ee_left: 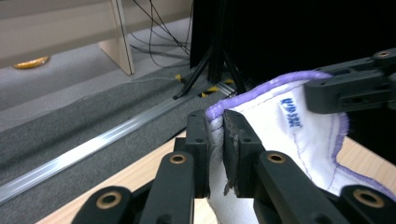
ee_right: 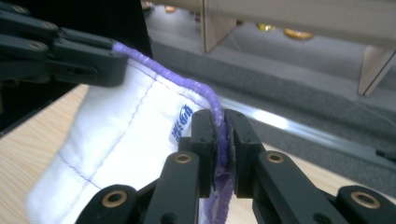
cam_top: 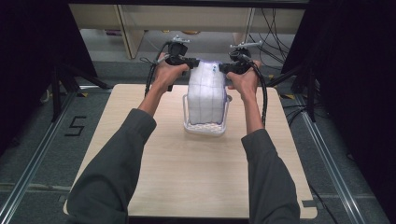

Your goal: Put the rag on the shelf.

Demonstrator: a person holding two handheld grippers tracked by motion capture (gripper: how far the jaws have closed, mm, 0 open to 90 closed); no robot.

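Observation:
A white quilted cloth (cam_top: 206,93) with purple edging hangs upright between my two grippers, its lower end down inside a white wire basket (cam_top: 205,129) at the middle of the table. My left gripper (cam_top: 189,63) is shut on the cloth's top left corner. In the left gripper view the jaws (ee_left: 215,119) pinch the purple hem of the cloth (ee_left: 299,135), with the other gripper (ee_left: 350,86) clamped farther along. My right gripper (cam_top: 224,68) is shut on the top right corner. Its jaws (ee_right: 219,116) squeeze the hem of the cloth (ee_right: 121,140) beside a small blue label (ee_right: 180,125).
The light wooden table (cam_top: 187,177) stands on grey carpet between metal floor rails (cam_top: 28,163). Black tripod legs (cam_top: 60,79) stand at both far sides, and cables (cam_top: 275,32) and wooden shelf legs (cam_top: 128,28) lie behind. A "5" mark (cam_top: 75,126) is on the floor at left.

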